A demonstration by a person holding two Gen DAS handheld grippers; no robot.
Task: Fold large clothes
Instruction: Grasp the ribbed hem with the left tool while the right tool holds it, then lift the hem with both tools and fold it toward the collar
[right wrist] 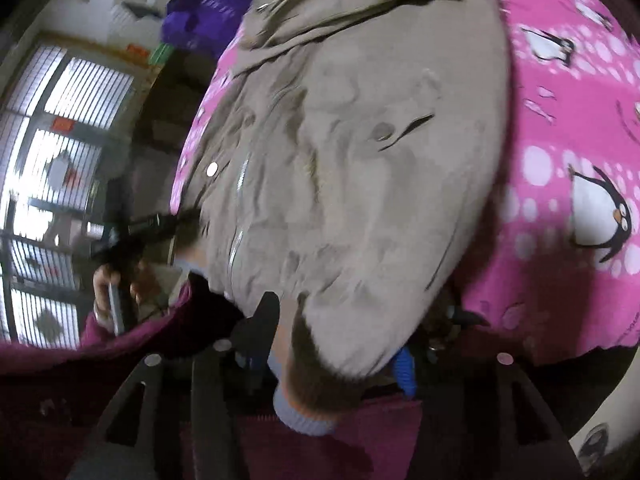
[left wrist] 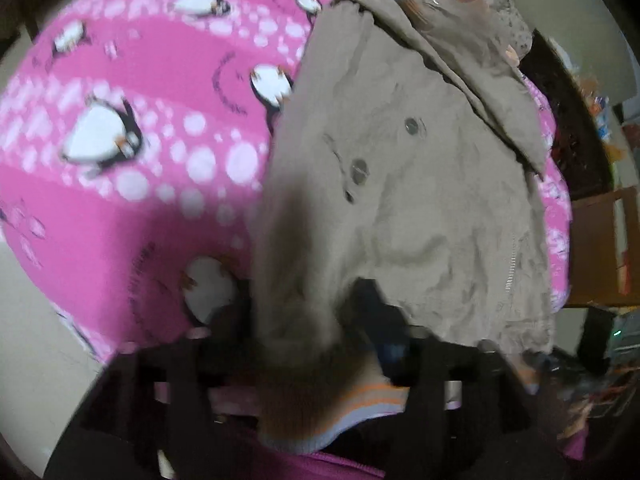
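A beige jacket point(left wrist: 400, 184) lies spread over a pink blanket point(left wrist: 132, 128) printed with penguins and white dots, its metal snaps point(left wrist: 359, 169) and a zipper line point(left wrist: 510, 268) showing across the wrinkled front, and its collar end bunched up toward the far side of the bed. The left tongs point(left wrist: 316, 320) sit at the near hem of the jacket, with a thick fold of beige cloth and the striped knit band point(left wrist: 360, 396) of orange and pale blue pushed in between the two dark fingers point(left wrist: 380, 320); the fingers press in on that fold and have it pinched, though the picture is blurred. From the other side, the right tongs point(right wrist: 340, 344) have the opposite hem corner between them in the same way, a wad of beige fabric and the pale blue cuff point(right wrist: 304, 412) filling the gap between a dark finger point(right wrist: 260, 328) on one side and the other, half hidden, beside a blue coiled cord point(right wrist: 402, 372). In that right view the left tongs point(right wrist: 176, 222) show at the jacket's far edge, held by a hand point(right wrist: 112, 292) coming out of a magenta sleeve point(right wrist: 132, 332). Behind are a bright barred window point(right wrist: 52, 160) and a purple crate point(right wrist: 208, 12); on the left view's far side stands a cardboard box point(left wrist: 604, 248).
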